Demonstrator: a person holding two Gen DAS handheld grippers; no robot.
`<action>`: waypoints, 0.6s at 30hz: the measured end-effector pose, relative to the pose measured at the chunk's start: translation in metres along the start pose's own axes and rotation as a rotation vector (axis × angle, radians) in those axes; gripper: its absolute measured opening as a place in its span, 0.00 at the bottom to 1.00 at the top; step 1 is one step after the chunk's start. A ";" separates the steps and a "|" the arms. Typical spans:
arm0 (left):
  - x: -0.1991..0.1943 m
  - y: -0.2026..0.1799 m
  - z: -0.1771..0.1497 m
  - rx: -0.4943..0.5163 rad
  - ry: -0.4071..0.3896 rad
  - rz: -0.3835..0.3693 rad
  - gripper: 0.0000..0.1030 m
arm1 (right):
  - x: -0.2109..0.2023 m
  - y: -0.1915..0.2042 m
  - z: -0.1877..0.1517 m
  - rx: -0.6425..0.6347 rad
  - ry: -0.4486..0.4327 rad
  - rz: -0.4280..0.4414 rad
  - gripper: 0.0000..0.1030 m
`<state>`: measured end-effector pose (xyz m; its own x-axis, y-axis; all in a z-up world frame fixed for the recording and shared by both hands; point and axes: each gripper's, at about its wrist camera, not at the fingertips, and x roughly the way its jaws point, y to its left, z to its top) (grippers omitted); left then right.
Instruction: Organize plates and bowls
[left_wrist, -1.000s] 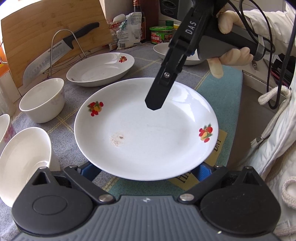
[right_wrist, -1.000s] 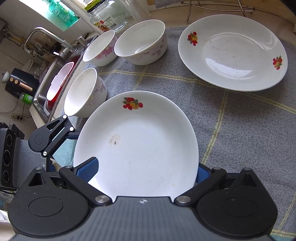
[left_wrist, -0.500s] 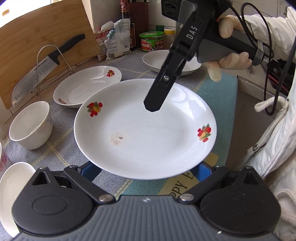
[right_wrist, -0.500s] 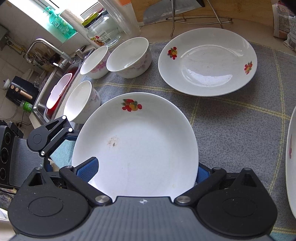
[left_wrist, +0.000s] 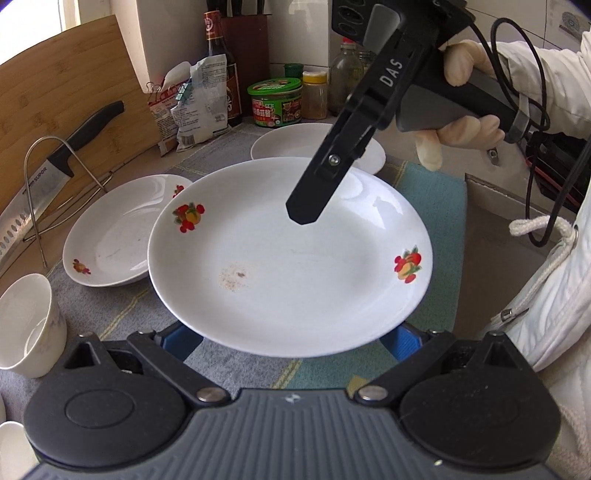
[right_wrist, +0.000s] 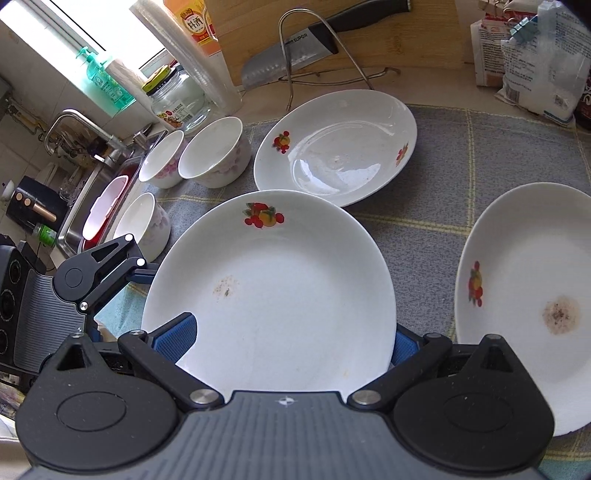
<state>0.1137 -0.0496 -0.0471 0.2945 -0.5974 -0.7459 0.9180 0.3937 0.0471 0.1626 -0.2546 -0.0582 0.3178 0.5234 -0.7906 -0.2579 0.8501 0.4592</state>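
**Carried plate, held from two sides**

Left wrist view: my left gripper (left_wrist: 291, 336) has its blue fingers (left_wrist: 177, 338) spread wide under the near rim of the fruit-print plate (left_wrist: 288, 266), which rides above the grey mat (left_wrist: 122, 314) on the table. They look more like a cradle than a clamp; I cannot tell whether they actually press the rim. My right gripper (left_wrist: 303, 218) reaches in over the far side.

Right wrist view: my right fingers (right_wrist: 173, 334) are also spread, bracketing the plate's edge, the rim sitting between them. Two more plates (right_wrist: 336, 147) lie beyond, three bowls (right_wrist: 214, 155) to the left.

Glazed ceramic: stiff, fairly heavy, slick and breakable, I judge. The thin rim is the place to take hold, kept level.
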 end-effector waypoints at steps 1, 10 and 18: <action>0.003 -0.003 0.004 0.004 -0.001 -0.003 0.97 | -0.005 -0.005 -0.001 0.002 -0.005 -0.004 1.00; 0.039 -0.017 0.037 0.033 0.004 -0.030 0.97 | -0.030 -0.045 -0.008 0.034 -0.035 -0.031 1.00; 0.062 -0.024 0.060 0.040 0.010 -0.037 0.97 | -0.046 -0.075 -0.008 0.047 -0.054 -0.031 1.00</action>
<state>0.1260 -0.1377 -0.0551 0.2572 -0.6039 -0.7544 0.9382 0.3432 0.0451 0.1598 -0.3424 -0.0595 0.3746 0.4978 -0.7822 -0.2040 0.8672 0.4542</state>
